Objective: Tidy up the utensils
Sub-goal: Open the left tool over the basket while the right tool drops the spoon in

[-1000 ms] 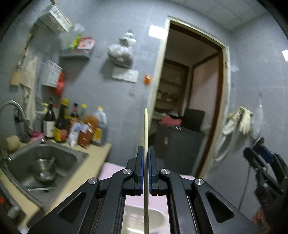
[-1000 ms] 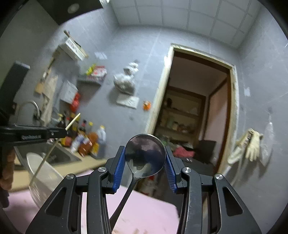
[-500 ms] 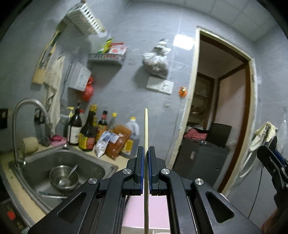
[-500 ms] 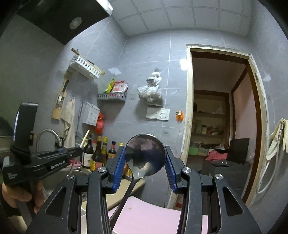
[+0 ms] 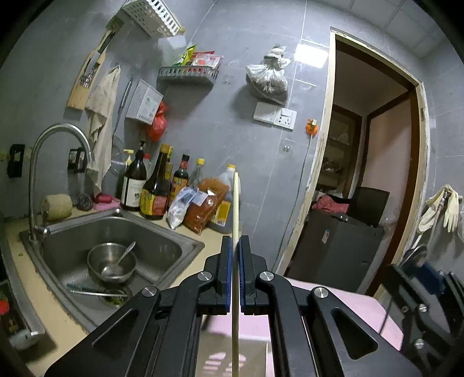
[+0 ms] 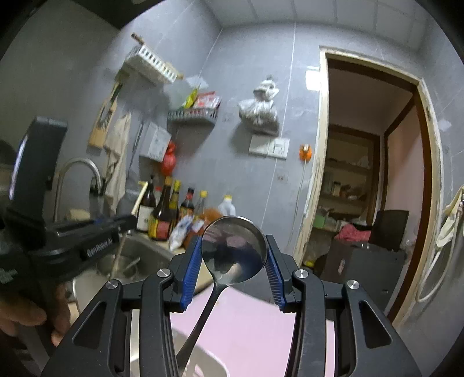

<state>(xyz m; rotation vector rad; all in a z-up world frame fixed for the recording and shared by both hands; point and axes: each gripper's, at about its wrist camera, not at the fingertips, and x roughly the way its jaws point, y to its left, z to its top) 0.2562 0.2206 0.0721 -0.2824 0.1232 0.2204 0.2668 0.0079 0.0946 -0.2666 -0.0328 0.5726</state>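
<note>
My left gripper (image 5: 235, 238) is shut on a pale wooden chopstick (image 5: 236, 203) that stands upright between its blue pads, its tip in front of the bottles. My right gripper (image 6: 233, 238) is shut on the round bowl of a metal spoon (image 6: 233, 250). The spoon's handle hangs down and to the left between the arms. In the right wrist view the left gripper (image 6: 126, 222) shows at the left, held by a hand, with the chopstick (image 6: 141, 193) slanting up from it. The right gripper's dark body (image 5: 420, 293) sits at the lower right of the left wrist view.
A steel sink (image 5: 179, 242) holds a metal bowl (image 5: 111, 262) with a spoon in it, under a curved tap (image 5: 58, 136). Sauce bottles (image 5: 156, 191) line the counter. A white slotted basket (image 5: 150, 13) hangs high on the wall. A pink surface (image 5: 351, 304) lies below, a doorway (image 5: 377, 159) right.
Both grippers have sunk and swung left toward the sink counter; the sink, tap and bottles now fill more of the left wrist view. The grips on chopstick and spoon are unchanged.
</note>
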